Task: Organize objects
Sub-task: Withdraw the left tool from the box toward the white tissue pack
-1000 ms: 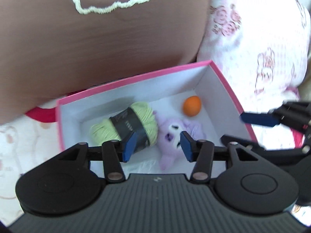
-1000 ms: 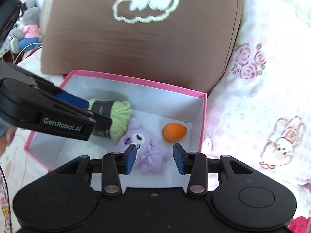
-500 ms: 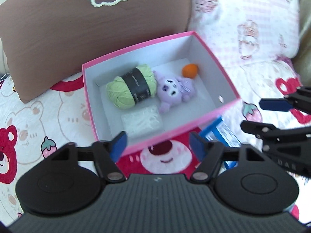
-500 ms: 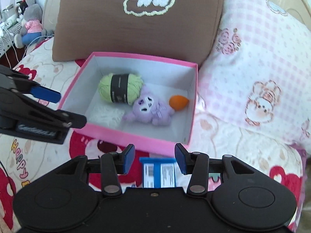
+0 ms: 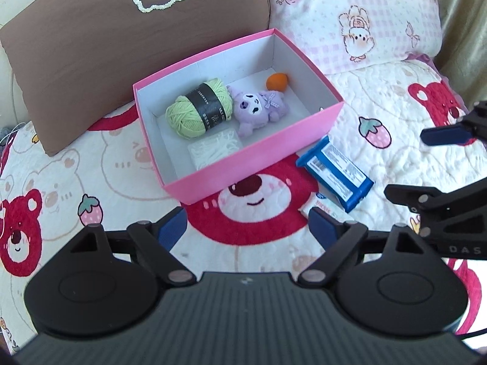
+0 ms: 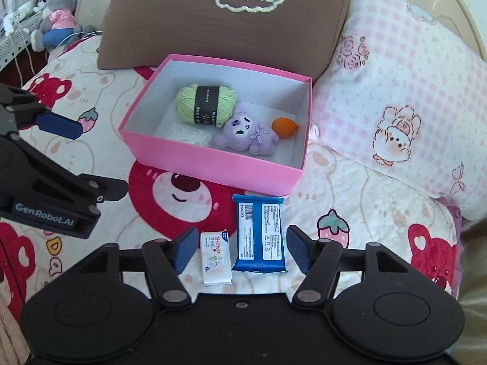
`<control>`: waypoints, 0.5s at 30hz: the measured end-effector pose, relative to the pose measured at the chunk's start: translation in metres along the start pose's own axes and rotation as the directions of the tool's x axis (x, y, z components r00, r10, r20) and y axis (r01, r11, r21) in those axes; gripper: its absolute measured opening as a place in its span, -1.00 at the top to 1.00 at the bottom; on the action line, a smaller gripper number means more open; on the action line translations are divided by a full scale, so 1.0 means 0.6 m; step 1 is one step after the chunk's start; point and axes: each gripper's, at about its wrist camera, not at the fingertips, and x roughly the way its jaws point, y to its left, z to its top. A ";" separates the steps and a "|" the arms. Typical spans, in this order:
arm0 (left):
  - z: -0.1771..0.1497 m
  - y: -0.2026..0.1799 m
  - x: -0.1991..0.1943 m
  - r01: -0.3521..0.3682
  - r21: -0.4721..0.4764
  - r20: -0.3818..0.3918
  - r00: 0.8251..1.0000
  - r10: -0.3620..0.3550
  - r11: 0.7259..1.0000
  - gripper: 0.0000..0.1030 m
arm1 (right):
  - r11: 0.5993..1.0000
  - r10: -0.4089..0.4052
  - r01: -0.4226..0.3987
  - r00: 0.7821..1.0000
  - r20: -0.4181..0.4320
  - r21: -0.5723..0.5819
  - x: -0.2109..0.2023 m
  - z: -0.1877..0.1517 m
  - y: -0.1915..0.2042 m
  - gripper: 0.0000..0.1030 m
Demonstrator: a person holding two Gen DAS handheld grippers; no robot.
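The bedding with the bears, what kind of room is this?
Most likely a bedroom, on a bed: a quilted bear-print bedspread, a brown cushion beside a pink checked pillow, and stuffed toys nearby.

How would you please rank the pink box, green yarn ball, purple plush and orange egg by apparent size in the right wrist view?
1. pink box
2. green yarn ball and purple plush, too alike to rank
3. orange egg
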 end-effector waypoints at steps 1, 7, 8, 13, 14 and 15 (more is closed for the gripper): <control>-0.005 -0.001 -0.003 -0.001 0.001 -0.001 1.000 0.001 1.000 -0.70 | 1.000 -0.001 0.001 1.000 0.004 -0.005 -0.007 -0.005 0.002 -0.54; -0.033 -0.015 -0.014 0.013 0.018 -0.005 1.000 -0.013 1.000 -0.77 | 1.000 0.012 -0.012 1.000 -0.003 0.014 -0.022 -0.037 0.007 -0.70; -0.037 -0.018 -0.014 0.017 0.024 -0.007 1.000 -0.017 1.000 -0.77 | 1.000 0.014 -0.014 1.000 -0.008 0.014 -0.021 -0.044 0.009 -0.70; -0.057 -0.036 -0.012 0.020 0.063 -0.008 1.000 -0.020 0.998 -0.77 | 1.000 0.018 -0.018 0.999 -0.039 -0.007 -0.012 -0.067 0.017 -0.70; -0.060 -0.039 -0.011 0.024 0.063 -0.010 1.000 -0.023 0.998 -0.77 | 1.000 0.014 -0.015 0.999 -0.044 -0.013 -0.011 -0.070 0.018 -0.70; -0.063 -0.040 -0.010 0.030 0.062 -0.012 1.000 -0.029 0.998 -0.77 | 1.000 0.008 -0.009 0.999 -0.048 -0.017 -0.009 -0.073 0.018 -0.70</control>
